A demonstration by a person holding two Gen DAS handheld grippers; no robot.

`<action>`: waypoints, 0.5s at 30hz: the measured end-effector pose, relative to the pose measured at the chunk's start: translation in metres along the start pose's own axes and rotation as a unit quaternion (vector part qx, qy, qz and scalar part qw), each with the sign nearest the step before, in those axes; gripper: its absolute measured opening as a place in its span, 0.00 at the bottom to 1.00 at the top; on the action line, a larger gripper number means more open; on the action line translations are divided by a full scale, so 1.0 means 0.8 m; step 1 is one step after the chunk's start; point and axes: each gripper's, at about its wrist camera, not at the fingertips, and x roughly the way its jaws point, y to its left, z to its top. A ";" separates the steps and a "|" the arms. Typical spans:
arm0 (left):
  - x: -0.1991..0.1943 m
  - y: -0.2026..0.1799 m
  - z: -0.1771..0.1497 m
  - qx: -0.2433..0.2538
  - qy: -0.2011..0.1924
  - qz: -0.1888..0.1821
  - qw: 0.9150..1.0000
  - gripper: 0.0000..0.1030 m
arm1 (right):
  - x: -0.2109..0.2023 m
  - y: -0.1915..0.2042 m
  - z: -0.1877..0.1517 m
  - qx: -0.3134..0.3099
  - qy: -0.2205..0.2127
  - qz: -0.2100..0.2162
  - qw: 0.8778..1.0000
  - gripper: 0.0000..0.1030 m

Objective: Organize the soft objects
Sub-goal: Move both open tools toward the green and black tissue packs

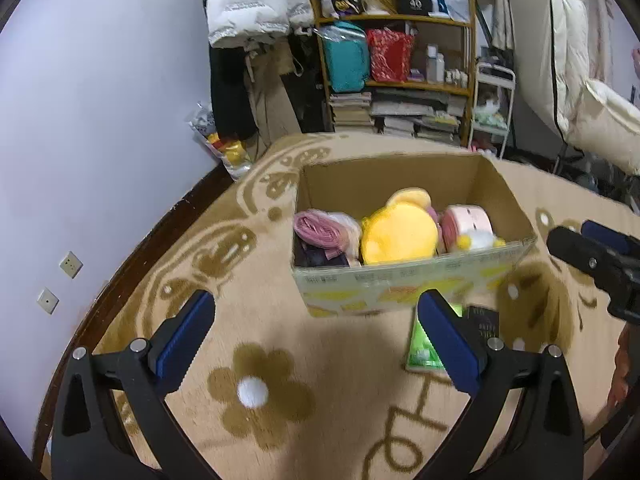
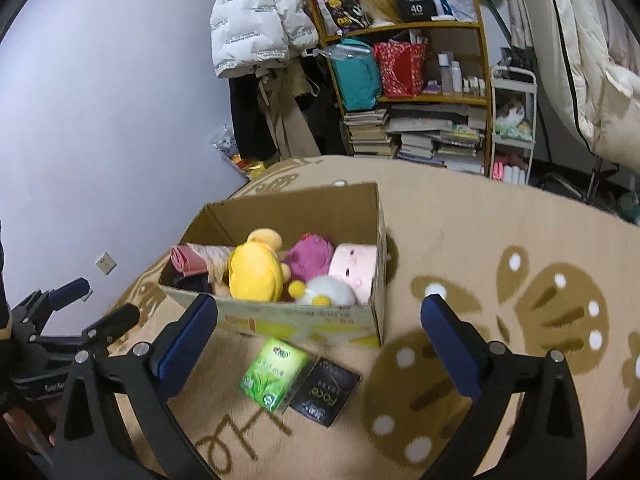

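An open cardboard box stands on the beige rug. It holds a yellow plush, a pink striped cloth, a magenta plush, a pink square plush and a white and yellow plush. A green tissue pack and a black tissue pack lie on the rug in front of the box. My left gripper is open and empty, short of the box. My right gripper is open and empty above the packs.
The beige rug has brown flower patterns. A lilac wall with sockets is at the left. A cluttered shelf with bags and books, hung jackets and a white cart stand behind.
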 end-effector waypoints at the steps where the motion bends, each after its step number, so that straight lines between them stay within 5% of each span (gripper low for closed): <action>1: 0.001 -0.003 -0.004 0.004 0.005 -0.001 1.000 0.98 | 0.001 -0.001 -0.003 0.002 0.002 -0.001 1.000 1.00; 15: 0.037 -0.036 -0.040 0.035 0.057 -0.011 0.998 0.98 | 0.038 -0.024 -0.044 0.031 0.053 0.003 0.998 1.00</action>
